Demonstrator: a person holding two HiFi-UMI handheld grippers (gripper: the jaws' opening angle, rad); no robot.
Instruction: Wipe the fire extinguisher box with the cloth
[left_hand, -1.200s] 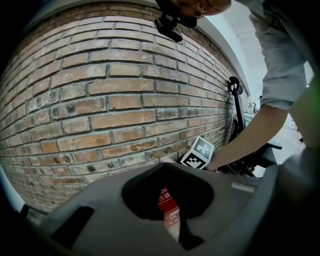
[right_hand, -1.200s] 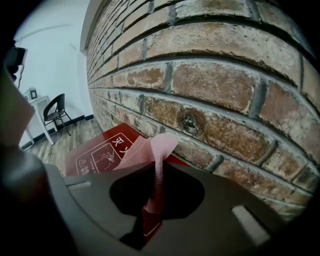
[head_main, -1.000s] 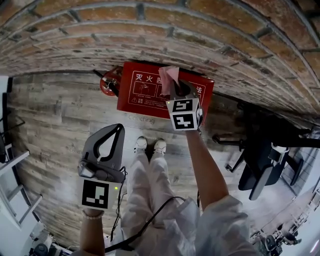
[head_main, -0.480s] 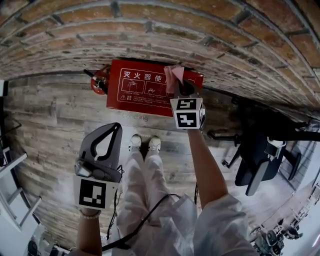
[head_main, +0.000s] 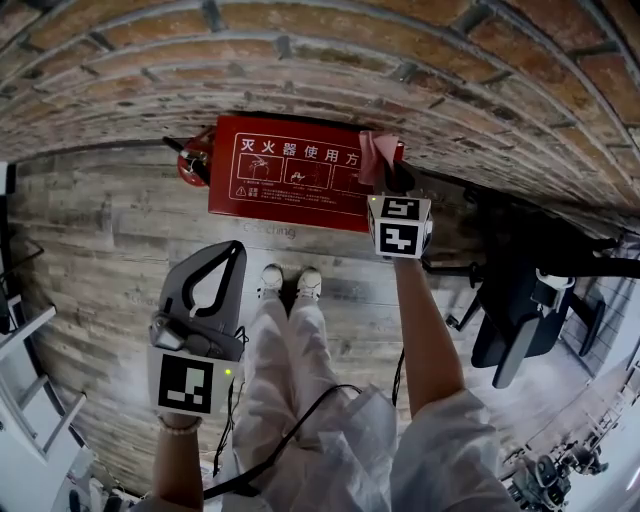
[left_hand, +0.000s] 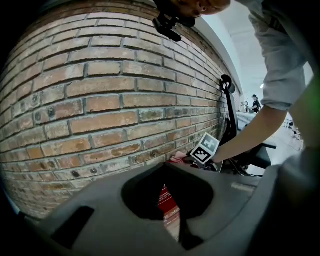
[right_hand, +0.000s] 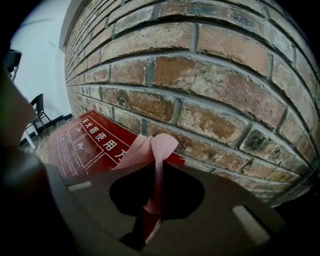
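While the left gripper (head_main: 230, 258) hangs idle beside the person's legs, its fingers pressed together on nothing, the right gripper (head_main: 390, 180) reaches out to the fire extinguisher box (head_main: 285, 178) with its fingers clamped on the pink cloth (head_main: 377, 152). The cloth rests on the red box's far right corner, close against the brick wall (head_main: 320, 60). Wiping looks under way at that end; the printed face to the left likely remains to be covered. A red extinguisher (head_main: 195, 160) sits just beside the box's left end and a black chair (head_main: 515, 320) stands off right, neither blocking the stroke; only the wall crowds the back edge
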